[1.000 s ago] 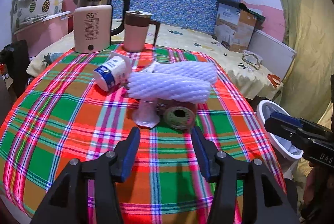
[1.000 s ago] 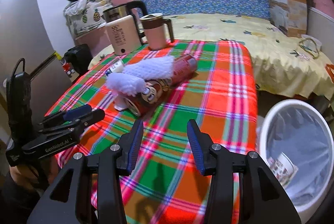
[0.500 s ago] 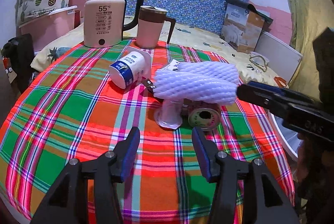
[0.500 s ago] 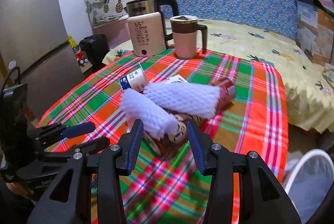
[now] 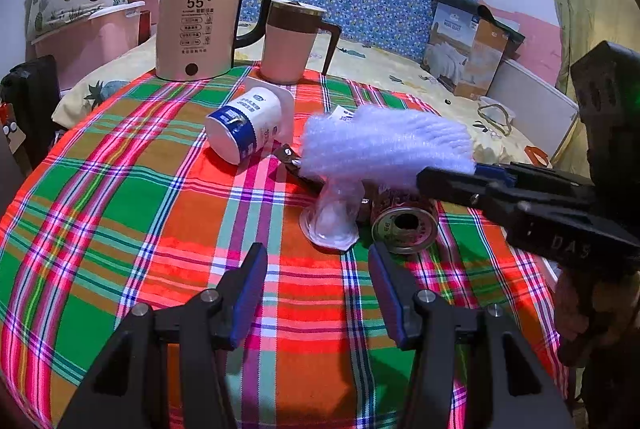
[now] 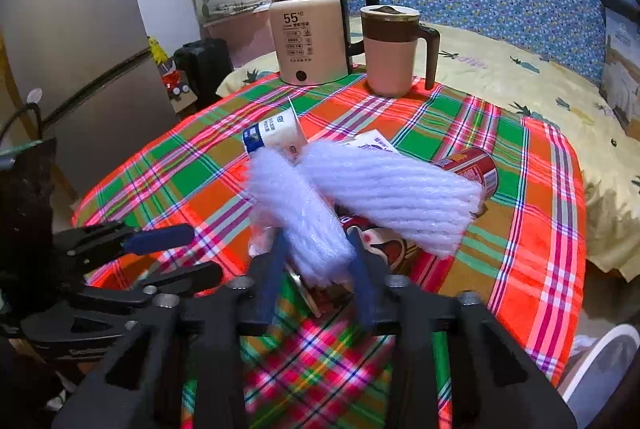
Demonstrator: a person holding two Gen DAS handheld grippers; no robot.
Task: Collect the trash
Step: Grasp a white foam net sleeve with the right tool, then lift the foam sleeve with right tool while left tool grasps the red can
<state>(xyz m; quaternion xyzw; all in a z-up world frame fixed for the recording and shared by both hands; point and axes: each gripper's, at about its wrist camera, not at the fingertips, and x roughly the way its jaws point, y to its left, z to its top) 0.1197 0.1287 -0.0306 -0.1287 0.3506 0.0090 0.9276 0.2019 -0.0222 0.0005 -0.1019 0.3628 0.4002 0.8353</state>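
Left wrist view. The left gripper hovers above the plaid tablecloth with its jaws wide apart and nothing between them. Just beyond the fingertips lie the pieces of trash: a clear plastic cup on its side, touching a tin can whose open end faces the camera, and over both a white foam net sleeve. A white and blue yogurt cup lies tipped over to the left of the pile. The right gripper enters from the right edge, its tips at the end of the foam sleeve. At the far side of the table stand an electric kettle and a pink mug with a dark handle.

Right wrist view. The right gripper has its jaws closing around the near end of a foam net sleeve; the blue pads flank the foam, and whether they already press on it cannot be told. A second foam sleeve lies crosswise behind it, over a red can. The yogurt cup lies just behind. The left gripper shows at lower left, open. A white bin rim appears at lower right, beside the table.
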